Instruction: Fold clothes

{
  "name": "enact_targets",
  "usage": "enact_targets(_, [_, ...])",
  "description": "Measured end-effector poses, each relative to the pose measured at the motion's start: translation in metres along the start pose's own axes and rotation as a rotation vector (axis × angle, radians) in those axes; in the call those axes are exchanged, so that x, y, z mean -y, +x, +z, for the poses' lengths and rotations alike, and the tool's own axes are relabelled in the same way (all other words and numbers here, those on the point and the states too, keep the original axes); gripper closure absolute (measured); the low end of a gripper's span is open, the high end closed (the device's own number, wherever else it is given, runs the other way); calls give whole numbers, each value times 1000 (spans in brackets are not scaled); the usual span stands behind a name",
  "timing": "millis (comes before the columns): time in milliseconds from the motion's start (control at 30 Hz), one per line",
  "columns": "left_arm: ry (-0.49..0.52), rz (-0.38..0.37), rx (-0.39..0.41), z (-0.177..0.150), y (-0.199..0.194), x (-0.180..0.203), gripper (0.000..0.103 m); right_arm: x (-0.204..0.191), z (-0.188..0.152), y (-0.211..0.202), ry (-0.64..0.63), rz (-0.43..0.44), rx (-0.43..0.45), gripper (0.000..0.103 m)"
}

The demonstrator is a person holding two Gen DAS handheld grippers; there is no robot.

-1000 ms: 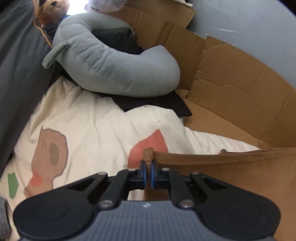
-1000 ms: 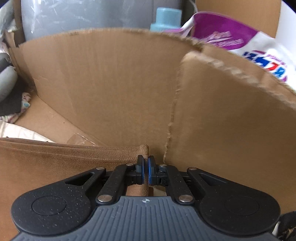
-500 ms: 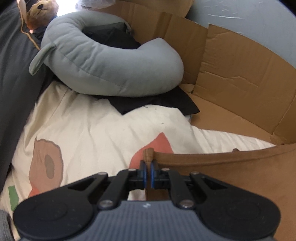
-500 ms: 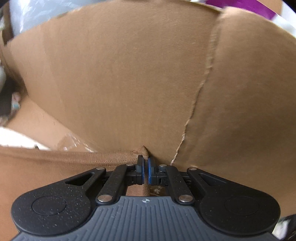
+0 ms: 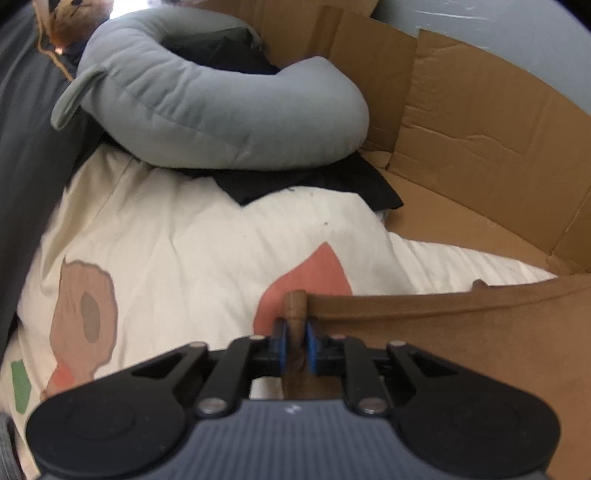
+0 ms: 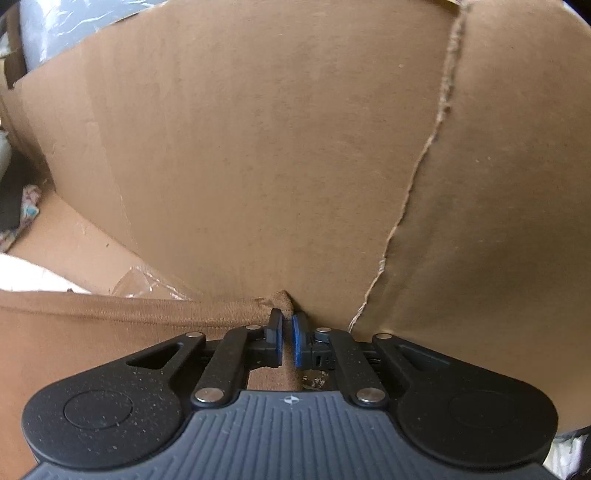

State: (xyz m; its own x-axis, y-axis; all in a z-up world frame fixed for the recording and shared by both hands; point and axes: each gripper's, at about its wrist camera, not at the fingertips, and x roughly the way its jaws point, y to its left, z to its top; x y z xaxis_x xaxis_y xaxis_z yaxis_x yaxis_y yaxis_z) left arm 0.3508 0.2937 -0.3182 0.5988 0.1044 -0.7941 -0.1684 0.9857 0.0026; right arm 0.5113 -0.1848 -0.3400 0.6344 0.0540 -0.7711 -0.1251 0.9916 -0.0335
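Note:
A brown suede-like garment [image 5: 461,332] is stretched taut between my two grippers. In the left wrist view its left corner sticks up between the blue pads [image 5: 282,345], and my left gripper [image 5: 294,343] is shut on it above a cream printed sheet [image 5: 184,240]. The right wrist view has the garment [image 6: 110,332] running in from the left. Its other corner pokes up just past the fingertips of my right gripper [image 6: 287,339], which is shut on it, hard up against a cardboard wall [image 6: 277,147].
A grey curved pillow [image 5: 229,110] lies on a black garment [image 5: 314,184] at the far side of the sheet. Cardboard panels [image 5: 480,110] wall the right and back. Dark grey fabric [image 5: 22,129] lies on the left, and a stuffed toy [image 5: 70,18] sits in the far corner.
Both grippers moved forward with the garment still held. The cardboard wall now fills the right view, hiding the bottle and bag seen earlier. The pillow looms larger on the left.

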Motion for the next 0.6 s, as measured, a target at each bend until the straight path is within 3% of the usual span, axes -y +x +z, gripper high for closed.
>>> enact_targets(133, [3,-4,-6,-4,-7,-2,71,8,-2,-16,9,24,-7,77])
enact_targets(367, [-5,-52,-18,-21,-59,-16,70,25,-29,-72,-20,105,-21,76])
enact_targets(600, [-34,-91,-10,-37,-123,-23,65,42,-68,-128,8,114,-60,76])
